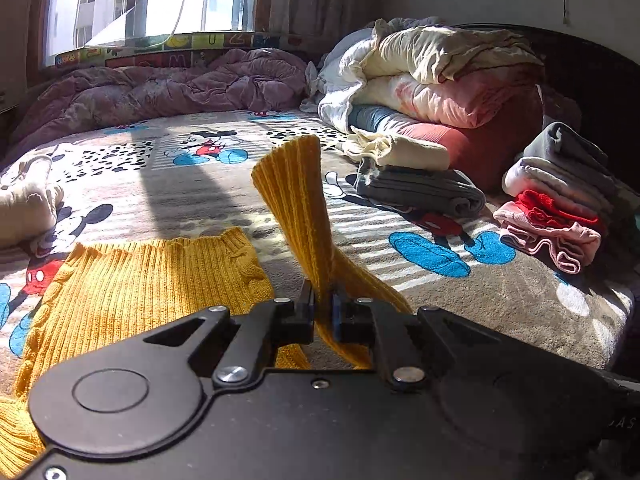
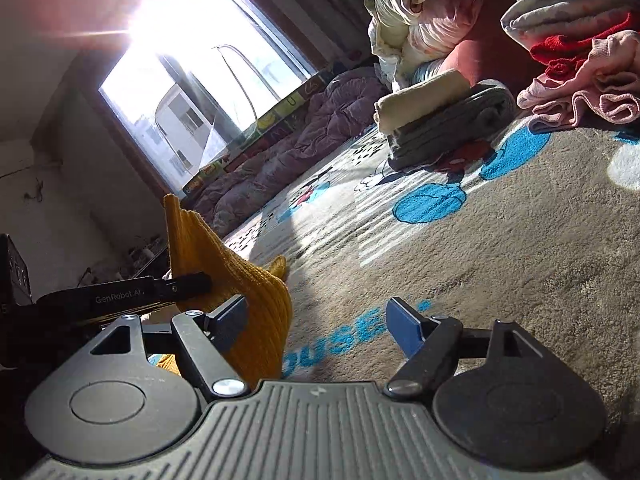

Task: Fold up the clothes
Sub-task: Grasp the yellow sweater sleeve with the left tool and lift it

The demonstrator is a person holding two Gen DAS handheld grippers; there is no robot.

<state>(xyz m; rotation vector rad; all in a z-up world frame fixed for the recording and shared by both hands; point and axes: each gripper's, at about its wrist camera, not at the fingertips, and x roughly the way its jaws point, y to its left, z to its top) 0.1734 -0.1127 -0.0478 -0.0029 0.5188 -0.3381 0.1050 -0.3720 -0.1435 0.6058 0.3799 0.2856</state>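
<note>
A yellow ribbed knit sweater [image 1: 136, 284] lies on the Mickey Mouse bed cover [image 1: 400, 280]. My left gripper [image 1: 323, 312] is shut on its sleeve [image 1: 296, 196], which stands up from the jaws with the cuff on top. In the right wrist view the lifted sleeve [image 2: 240, 276] rises at the left, with the left gripper [image 2: 188, 280] pinching it. My right gripper [image 2: 320, 326] is open just above the cover, its left finger [image 2: 230, 318] against the sleeve, nothing between the jaws.
Folded grey and cream clothes [image 1: 416, 184] and a folded stack with red and pink items [image 1: 556, 212] sit at the right. Rolled quilts [image 1: 440, 76] and a purple duvet [image 1: 160, 88] lie at the back under the window. A cream garment [image 1: 24, 204] lies left.
</note>
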